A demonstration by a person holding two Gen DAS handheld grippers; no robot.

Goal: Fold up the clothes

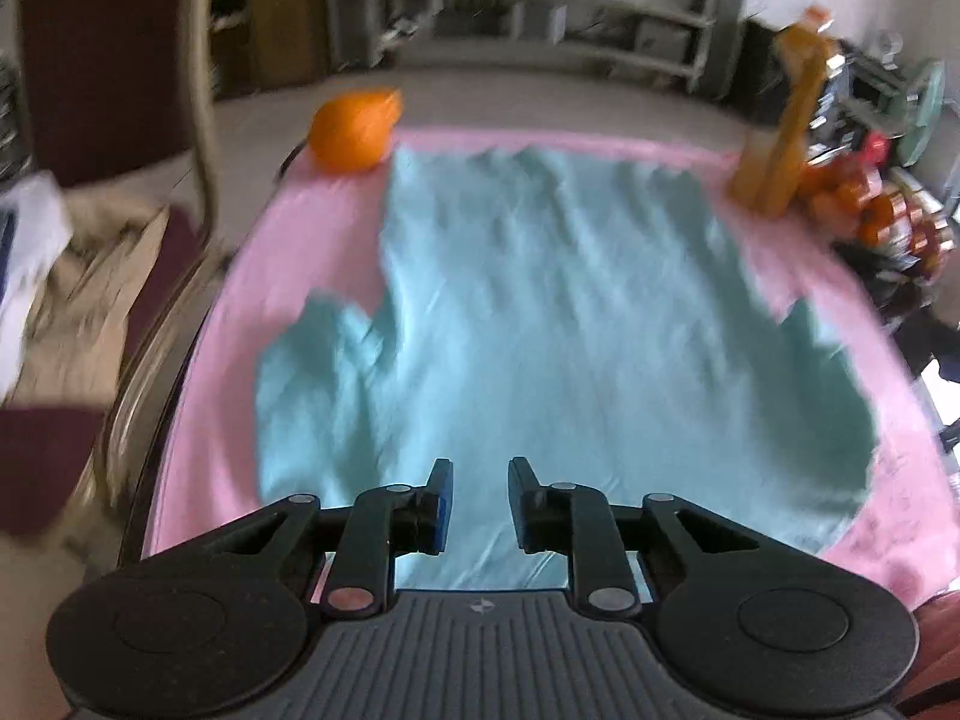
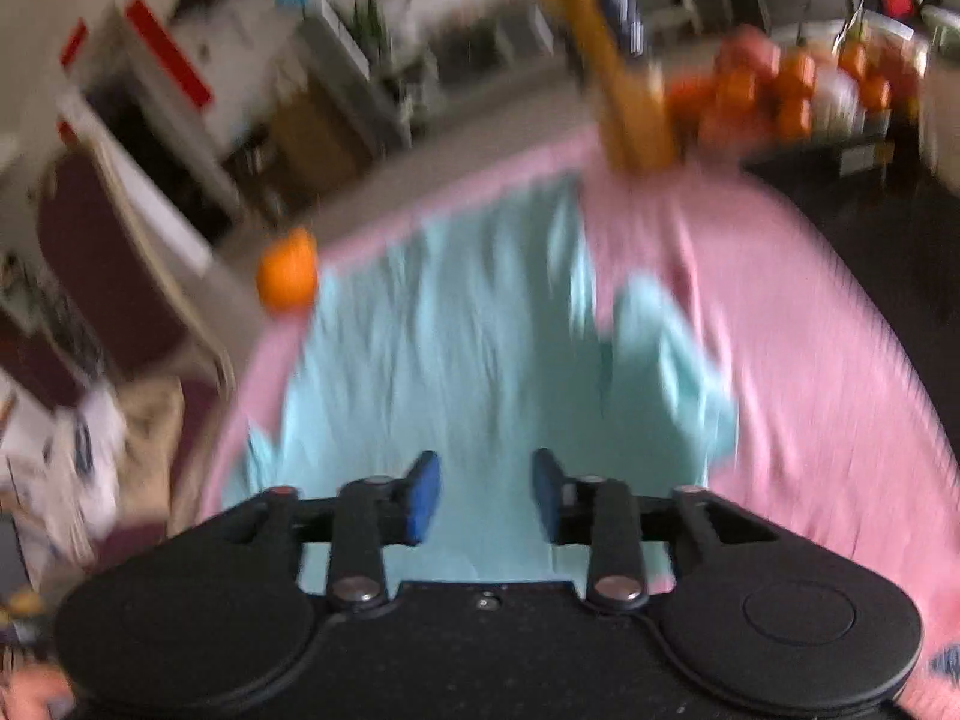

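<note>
1. Presently, item: teal T-shirt [image 1: 540,312], spread flat on the pink cloth [image 1: 312,228] that covers the table, both sleeves out to the sides, fabric rippled along its length; no fold made in it that I can see
2. Item: my left gripper [image 1: 480,501], tongs spread with a clear gap, blue pads bare, nothing pinched; it hangs over the near hem of the shirt
3. Item: my right gripper [image 2: 486,495], tongs spread somewhat wider, also empty, over the same near edge; this view is badly smeared
4. Item: orange round object [image 1: 354,129] at the far left corner, just beside the shirt's far edge
5. Item: tall orange-yellow object [image 1: 780,138] at the far right corner, with a cluster of small orange fruit [image 1: 852,198] next to it
6. Item: chair [image 1: 120,60] to the left, loose beige fabric [image 1: 90,312] piled on its seat
7. Risk, my judgement: pinching the pink cloth together with the shirt would drag the whole cover and topple the corner objects
8. Risk: uneven grips on the two sides would fold the shirt crooked, the ripples trapped inside as creases
</note>
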